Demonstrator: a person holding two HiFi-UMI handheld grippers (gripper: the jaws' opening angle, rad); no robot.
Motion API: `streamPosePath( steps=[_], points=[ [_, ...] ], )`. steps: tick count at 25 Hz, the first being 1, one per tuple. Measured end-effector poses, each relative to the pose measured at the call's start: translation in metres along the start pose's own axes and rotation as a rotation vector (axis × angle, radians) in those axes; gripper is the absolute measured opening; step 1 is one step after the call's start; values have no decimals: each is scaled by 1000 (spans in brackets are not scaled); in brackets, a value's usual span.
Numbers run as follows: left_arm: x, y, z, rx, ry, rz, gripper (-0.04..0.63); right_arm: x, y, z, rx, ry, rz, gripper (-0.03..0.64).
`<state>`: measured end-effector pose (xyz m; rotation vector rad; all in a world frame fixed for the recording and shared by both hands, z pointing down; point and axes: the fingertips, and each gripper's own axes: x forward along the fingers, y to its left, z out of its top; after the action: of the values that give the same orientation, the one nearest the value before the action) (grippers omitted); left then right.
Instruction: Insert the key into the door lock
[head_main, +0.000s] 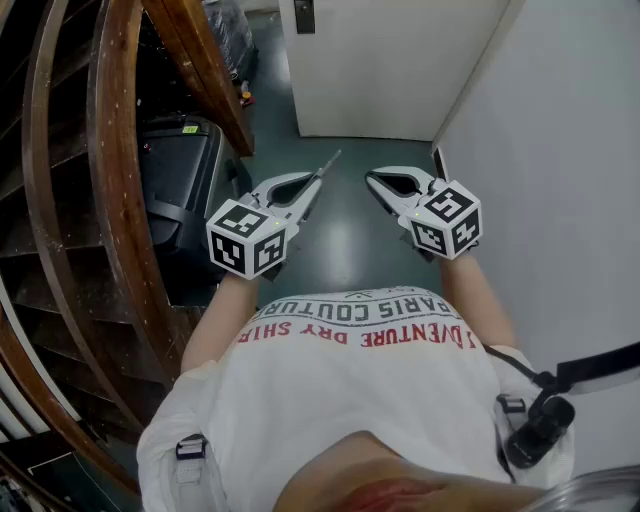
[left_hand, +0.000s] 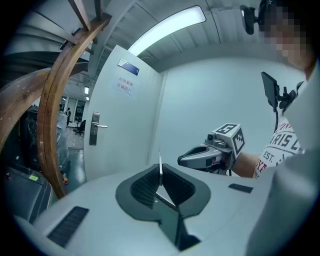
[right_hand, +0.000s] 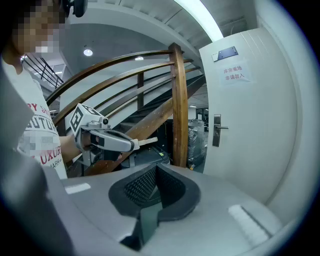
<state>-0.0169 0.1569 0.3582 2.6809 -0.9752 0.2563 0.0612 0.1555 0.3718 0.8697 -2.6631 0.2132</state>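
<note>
Key (left_hand: 160, 165): clamped between the closed jaws of the left gripper (head_main: 312, 185), blade projecting toward the door (head_main: 400, 70), well short of it. Door lock (left_hand: 94, 128): on the door's handle plate, untouched; approach, alignment and insertion judged all outstanding. Right gripper (head_main: 372, 180): shut, empty, likewise well short of the door.

head: steeply down over shirt (head_main: 350, 400) | gripper views: close behind own fingers (left_hand: 142, 187), facing door (left_hand: 125, 130) | shared: door

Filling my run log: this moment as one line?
left gripper: shut on key | right gripper: shut, empty | door: ahead, key not yet at lock
</note>
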Motion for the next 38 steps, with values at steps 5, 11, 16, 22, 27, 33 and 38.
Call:
streamPosePath(
  steps=[5,11,16,22,27,33,38],
  points=[
    [-5,1,0,1,6,-4,21,2,4,3,2,-1,-2,0],
    [-11,8,0,-10,-8,-1,21,9,9,3,12,-4,5,0],
    [-16,12,-2,-27,-10,-3,21,13,10,5,30,-33,-2,2],
    [-23,21,3,-15,-22,5,21,21,7,16,-17,-48,-21,2],
    [-9,43,-1,-25,-14,15,21,37,-10,12,-32,-53,-26,3],
    [48,107,3,-42,10,28,21,91,-86,21,-20,-80,-39,3],
    [125,202,17,-80,37,57,21,166,-190,29,4,-64,-16,3]
  ],
)
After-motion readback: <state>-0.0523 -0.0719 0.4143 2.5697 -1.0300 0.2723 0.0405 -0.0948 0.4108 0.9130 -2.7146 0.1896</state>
